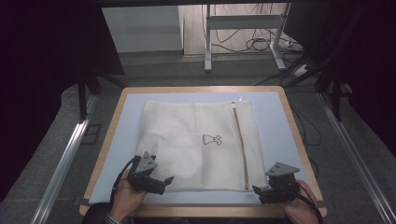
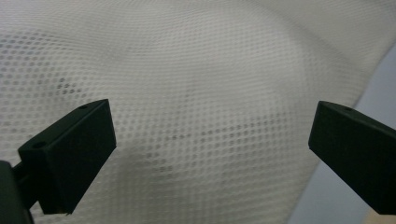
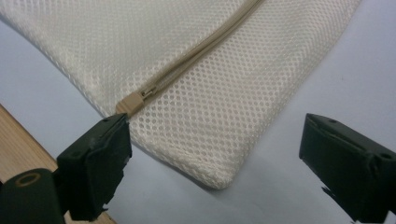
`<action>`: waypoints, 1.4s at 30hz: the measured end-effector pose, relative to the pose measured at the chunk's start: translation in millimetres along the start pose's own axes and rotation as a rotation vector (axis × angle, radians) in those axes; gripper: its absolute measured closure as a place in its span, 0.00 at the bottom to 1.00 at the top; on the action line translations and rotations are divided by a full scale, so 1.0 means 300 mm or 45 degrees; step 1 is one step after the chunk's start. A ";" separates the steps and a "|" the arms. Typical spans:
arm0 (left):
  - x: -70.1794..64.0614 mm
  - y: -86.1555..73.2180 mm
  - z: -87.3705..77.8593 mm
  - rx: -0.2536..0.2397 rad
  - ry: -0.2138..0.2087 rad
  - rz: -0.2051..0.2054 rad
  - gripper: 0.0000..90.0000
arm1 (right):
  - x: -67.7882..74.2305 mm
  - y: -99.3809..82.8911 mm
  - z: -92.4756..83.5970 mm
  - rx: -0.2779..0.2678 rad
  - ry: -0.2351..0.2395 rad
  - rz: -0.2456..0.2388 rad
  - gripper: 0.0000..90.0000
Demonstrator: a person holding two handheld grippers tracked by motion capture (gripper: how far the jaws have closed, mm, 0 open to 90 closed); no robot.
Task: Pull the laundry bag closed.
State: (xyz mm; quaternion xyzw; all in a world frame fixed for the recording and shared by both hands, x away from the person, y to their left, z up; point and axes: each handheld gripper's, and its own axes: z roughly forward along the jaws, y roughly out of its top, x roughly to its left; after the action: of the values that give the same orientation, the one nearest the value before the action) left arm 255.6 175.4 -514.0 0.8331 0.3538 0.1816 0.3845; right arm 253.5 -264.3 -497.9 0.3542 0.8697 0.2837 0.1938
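Note:
A cream mesh laundry bag [image 1: 196,142] lies flat on the pale blue mat, with a beige zip [image 1: 241,142] along its right side and a small dark print in the middle. My left gripper [image 1: 164,183] hovers over the bag's near left corner, jaws open, and mesh [image 2: 205,93] shows between them. My right gripper [image 1: 256,190] is at the bag's near right corner, jaws open. In the right gripper view the zip's end [image 3: 133,101] lies just past one jaw and the bag's corner [image 3: 219,179] lies between the jaws, untouched.
The mat [image 1: 275,116] covers a wooden table [image 1: 299,140] with a narrow bare rim. Metal rails [image 1: 65,154] run along both sides on the floor. A desk frame [image 1: 243,37] and loose cables stand beyond the far edge.

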 end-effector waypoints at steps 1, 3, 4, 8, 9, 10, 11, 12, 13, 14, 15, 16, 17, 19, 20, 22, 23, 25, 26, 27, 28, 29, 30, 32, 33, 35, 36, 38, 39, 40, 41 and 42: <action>0.004 -0.004 0.006 -0.002 -0.006 -0.016 0.00 | 0.000 0.000 -0.002 -0.010 0.014 -0.007 0.07; 0.011 -0.006 0.013 0.010 -0.030 -0.056 0.00 | -0.002 0.002 -0.010 -0.048 0.033 -0.012 0.06; 0.012 -0.007 0.013 0.006 -0.037 -0.057 0.00 | -0.001 0.002 -0.014 -0.066 0.034 -0.013 0.05; 0.000 -0.007 -0.002 0.001 0.013 0.001 0.00 | -0.006 -0.004 -0.020 -0.076 0.051 -0.001 0.04; -0.002 -0.009 -0.006 -0.009 0.013 0.004 0.00 | -0.007 -0.005 -0.019 -0.071 0.053 0.002 0.04; -0.003 -0.011 -0.010 -0.015 0.011 0.008 0.00 | -0.008 -0.005 -0.018 -0.063 0.055 0.006 0.04; -0.003 -0.011 -0.010 -0.015 0.011 0.008 0.00 | -0.008 -0.005 -0.018 -0.063 0.055 0.006 0.04; -0.004 -0.013 -0.014 -0.019 0.013 0.004 0.00 | -0.009 -0.005 -0.015 -0.060 0.059 0.010 0.04; -0.004 -0.015 -0.016 -0.028 0.013 0.003 0.00 | -0.013 -0.003 -0.008 -0.045 0.060 0.021 0.04; -0.002 -0.017 -0.019 -0.033 0.005 -0.008 0.00 | -0.015 -0.002 -0.004 -0.035 0.062 0.026 0.04; -0.002 -0.017 -0.019 -0.033 0.005 -0.008 0.00 | -0.018 -0.002 0.002 -0.022 0.064 0.036 0.04; 0.001 -0.016 -0.019 -0.037 0.000 -0.015 0.00 | -0.020 -0.001 0.008 -0.002 0.071 0.045 0.03; 0.001 -0.016 -0.018 -0.037 -0.003 -0.013 0.00 | -0.020 0.000 0.011 0.009 0.073 0.046 0.03; -0.001 -0.015 -0.019 -0.033 -0.008 -0.007 0.00 | -0.020 0.000 0.010 0.007 0.054 0.051 0.02; -0.002 -0.014 -0.019 -0.036 -0.006 0.004 0.00 | -0.022 -0.001 0.008 -0.002 0.048 0.059 0.01; -0.005 -0.011 -0.020 -0.049 -0.015 0.007 0.00 | -0.028 -0.005 0.003 -0.018 0.047 0.092 0.01; -0.005 -0.011 -0.020 -0.049 -0.015 0.007 0.00 | -0.028 -0.005 0.003 -0.018 0.047 0.092 0.01; -0.006 -0.009 -0.019 -0.057 -0.018 0.011 0.00 | -0.035 -0.007 0.000 -0.026 0.050 0.119 0.01; -0.006 -0.007 -0.019 -0.059 -0.023 0.015 0.00 | -0.036 -0.007 0.000 -0.031 0.047 0.120 0.00; -0.005 -0.007 -0.019 -0.060 -0.026 0.018 0.00 | -0.036 -0.005 0.000 -0.038 0.041 0.116 0.00; -0.005 -0.005 -0.019 -0.069 -0.030 0.020 0.00 | -0.035 -0.002 -0.001 -0.055 0.032 0.115 0.00; -0.005 -0.005 -0.019 -0.069 -0.030 0.020 0.00 | -0.035 -0.002 -0.001 -0.055 0.032 0.115 0.00; -0.003 -0.004 -0.018 -0.079 -0.040 0.019 0.00 | -0.038 0.002 -0.005 -0.082 0.028 0.117 0.00; 0.000 -0.005 -0.016 -0.077 -0.044 0.020 0.00 | -0.043 0.003 -0.008 -0.106 0.019 0.127 0.00; 0.000 -0.005 -0.016 -0.077 -0.044 0.020 0.00 | -0.046 0.003 -0.011 -0.116 0.016 0.133 0.00; 0.004 -0.004 -0.014 -0.079 -0.058 0.019 0.01 | -0.050 0.004 -0.012 -0.125 0.020 0.141 0.00; 0.005 -0.004 -0.013 -0.079 -0.065 0.022 0.01 | -0.054 0.006 -0.015 -0.136 0.026 0.142 0.01; 0.004 -0.003 -0.013 -0.079 -0.065 0.033 0.01 | -0.054 0.007 -0.016 -0.140 0.022 0.136 0.01; 0.003 -0.002 -0.015 -0.082 -0.066 0.043 0.01 | -0.051 0.009 -0.018 -0.138 0.012 0.113 0.01; 0.003 -0.002 -0.015 -0.082 -0.066 0.043 0.01 | -0.051 0.009 -0.018 -0.138 0.012 0.113 0.01; 0.003 -0.002 -0.015 -0.077 -0.062 0.053 0.01 | -0.051 0.011 -0.018 -0.140 0.026 0.094 0.03; 0.003 -0.002 -0.014 -0.077 -0.061 0.056 0.01 | -0.051 0.012 -0.017 -0.148 0.033 0.094 0.03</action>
State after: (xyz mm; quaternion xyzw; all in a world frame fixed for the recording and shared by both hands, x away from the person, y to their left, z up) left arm 253.4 178.5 -511.8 0.8328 0.3202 0.1806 0.4140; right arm 262.9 -275.1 -489.7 0.3703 0.8406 0.3453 0.1922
